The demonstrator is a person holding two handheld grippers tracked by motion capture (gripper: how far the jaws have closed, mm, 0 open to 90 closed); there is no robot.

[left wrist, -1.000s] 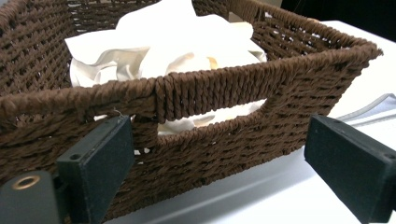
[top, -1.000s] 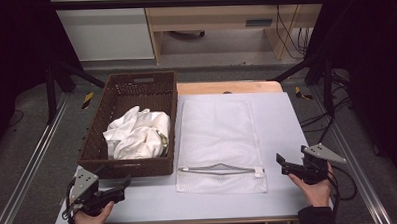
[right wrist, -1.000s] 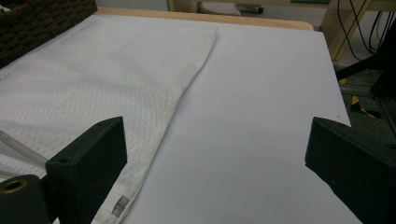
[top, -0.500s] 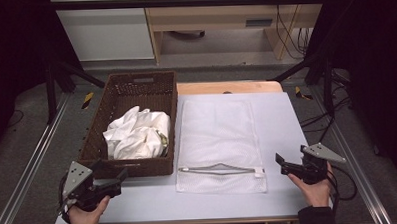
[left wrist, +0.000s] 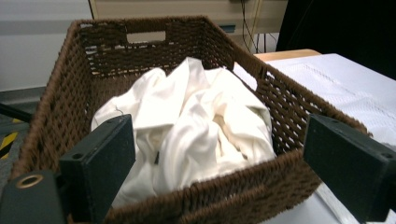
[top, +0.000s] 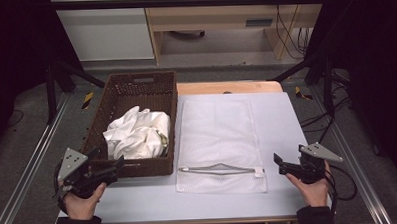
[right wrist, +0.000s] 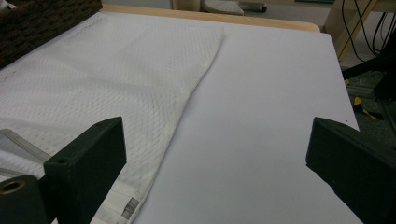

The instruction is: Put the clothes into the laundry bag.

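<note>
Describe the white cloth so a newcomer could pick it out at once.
Start at the brown wicker basket on the table's left side. The white cloth is crumpled in a heap inside it, toward its near end. Unlike the flat, zippered mesh bag lying beside the basket, it is smooth and bunched into folds.

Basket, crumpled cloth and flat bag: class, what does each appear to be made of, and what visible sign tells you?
Basket: dark brown woven wicker or rattan, matt; plaited strands with gaps.
Crumpled cloth: smooth cream-white fabric, perhaps cotton; soft folds.
Flat bag: white mesh textile, likely synthetic; dimpled weave, zip along one end.
</note>
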